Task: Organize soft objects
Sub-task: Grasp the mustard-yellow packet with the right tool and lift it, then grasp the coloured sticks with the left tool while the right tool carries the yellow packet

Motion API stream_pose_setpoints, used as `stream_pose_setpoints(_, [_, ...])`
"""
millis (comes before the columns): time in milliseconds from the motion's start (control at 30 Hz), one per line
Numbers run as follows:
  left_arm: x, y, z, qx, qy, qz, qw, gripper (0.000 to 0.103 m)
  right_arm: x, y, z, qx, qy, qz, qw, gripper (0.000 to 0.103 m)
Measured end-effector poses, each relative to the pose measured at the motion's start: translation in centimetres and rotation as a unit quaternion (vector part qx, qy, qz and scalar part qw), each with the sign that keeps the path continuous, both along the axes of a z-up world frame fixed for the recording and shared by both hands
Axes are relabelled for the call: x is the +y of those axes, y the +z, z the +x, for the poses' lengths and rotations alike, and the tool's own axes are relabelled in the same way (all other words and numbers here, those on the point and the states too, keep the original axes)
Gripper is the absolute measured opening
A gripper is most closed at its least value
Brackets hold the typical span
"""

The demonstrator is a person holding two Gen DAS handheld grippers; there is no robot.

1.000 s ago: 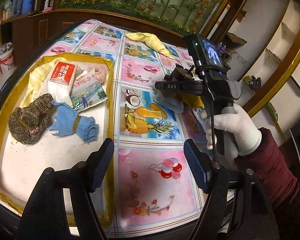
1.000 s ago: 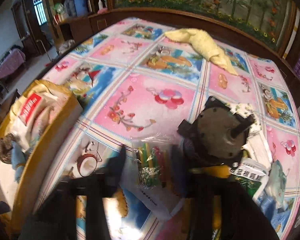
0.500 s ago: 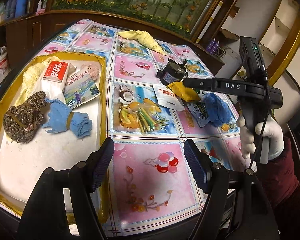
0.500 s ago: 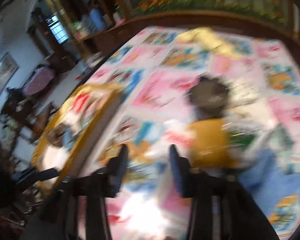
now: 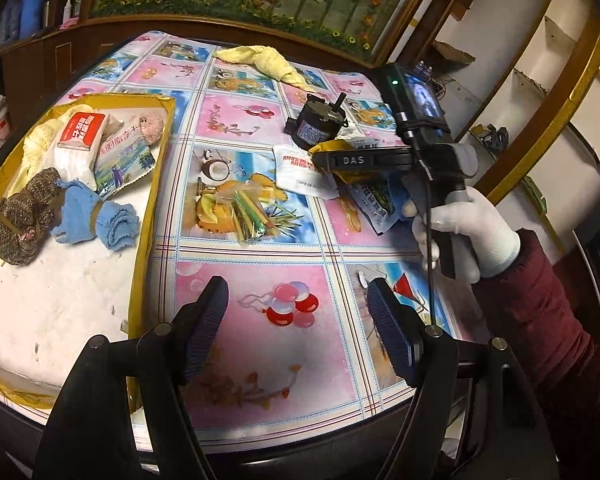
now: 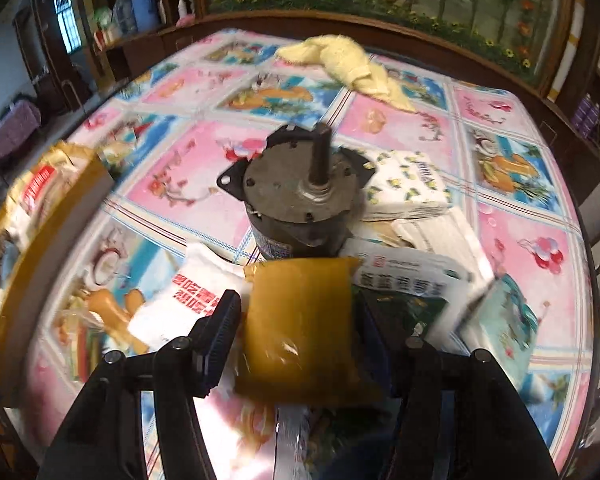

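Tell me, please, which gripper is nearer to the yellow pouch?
Right. The right gripper straddles the yellow pouch; the left gripper hangs open over the tablecloth, well short of it.

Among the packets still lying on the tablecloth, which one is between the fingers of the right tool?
It is the plain yellow packet, directly in front of the black motor. The white packet with red letters lies to its left, outside the fingers.

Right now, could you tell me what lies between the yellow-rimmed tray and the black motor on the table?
In the left wrist view, only bare patterned tablecloth lies between the tray and the motor.
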State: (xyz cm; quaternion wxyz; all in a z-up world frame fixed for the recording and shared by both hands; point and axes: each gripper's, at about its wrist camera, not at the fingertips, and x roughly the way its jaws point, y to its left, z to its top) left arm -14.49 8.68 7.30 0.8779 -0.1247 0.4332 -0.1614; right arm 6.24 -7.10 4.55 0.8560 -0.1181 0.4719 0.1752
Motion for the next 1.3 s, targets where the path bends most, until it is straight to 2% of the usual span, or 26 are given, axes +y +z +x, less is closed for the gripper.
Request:
stream_pose_setpoints(33, [0.0, 0.0, -0.1, 0.000, 0.002, -0.001, 1.0000, 0.073, 0.0, -0.2, 0.2, 0.006, 0.003, 0.008, 1.000, 0.058])
stream_pose_setpoints(67, [0.0, 0.0, -0.1, 0.001, 0.004, -0.001, 1.0000, 0.073, -0.1, -0.1, 0.4, 0.016, 0.002, 0.024, 1.000, 0.049])
stream_pose_setpoints(100, [0.0, -0.1, -0.2, 0.003, 0.005, 0.000, 1.0000, 0.073, -0.3, -0.1, 0.4, 0.029, 0.002, 0.036, 0.999, 0.045])
stream_pose_setpoints(267, [0.0, -0.1, -0.2, 0.004, 0.012, 0.000, 0.9999, 0.073, -0.5, 0.3, -1.8, 0.022, 0.011, 0.045, 0.999, 0.044])
stream_pose_setpoints(367, [0.2, -0.1, -0.1, 0.008, 0.019, 0.002, 0.9998, 0.073, -2.3, 2.0, -3.2, 0.002, -0.002, 0.099, 0.995, 0.044])
stream_pose_setpoints(467, [0.2, -0.6, 0.6, 0.015, 0.022, 0.006, 0.9996, 0.073, -4.7, 3.9, -5.3, -0.029, -0.011, 0.173, 0.985, 0.044])
stream_pose_setpoints(600, [-0.7, -1.6, 3.1, 0.035, 0.024, 0.009, 0.9991, 0.073, -6.2, 4.0, -6.9, -0.054, -0.016, 0.216, 0.975, 0.045])
stream_pose_setpoints(667, [-1.3, -1.7, 4.6, 0.029, 0.027, 0.028, 0.9988, 0.073, -6.5, 3.7, -7.0, -0.062, -0.020, 0.223, 0.973, 0.045])
stream_pose_setpoints(867, [-3.3, -3.3, 10.4, 0.022, 0.017, 0.100, 0.9946, 0.073, -7.5, 1.9, -6.3, -0.036, -0.030, 0.259, 0.965, 0.045])
stream_pose_setpoints(967, [-3.6, -5.0, 12.0, 0.042, 0.021, 0.128, 0.9906, 0.072, -7.7, 2.2, -6.6, -0.041, -0.026, 0.268, 0.962, 0.045])
stream_pose_setpoints(1000, [-3.7, -5.2, 12.0, 0.037, 0.022, 0.136, 0.9898, 0.071, -7.6, 2.2, -6.7, -0.043, -0.024, 0.269, 0.962, 0.045])
stream_pose_setpoints(1067, [-4.1, -5.3, 11.6, 0.015, 0.020, 0.162, 0.9865, 0.038, -7.4, 2.3, -6.8, -0.046, -0.022, 0.267, 0.962, 0.045])
stream_pose_setpoints(1100, [-4.1, -5.4, 11.5, 0.012, 0.019, 0.165, 0.9860, 0.027, -7.3, 2.3, -6.8, -0.048, -0.020, 0.265, 0.963, 0.045])
stream_pose_setpoints(1167, [-3.6, -5.4, 11.3, 0.009, 0.015, 0.142, 0.9898, 0.017, -7.1, 2.4, -7.1, -0.056, -0.019, 0.261, 0.964, 0.045])
stream_pose_setpoints(1300, [-3.1, -4.8, 10.4, 0.002, 0.020, 0.104, 0.9943, 0.015, -7.3, 2.7, -7.3, -0.074, -0.027, 0.256, 0.963, 0.045])
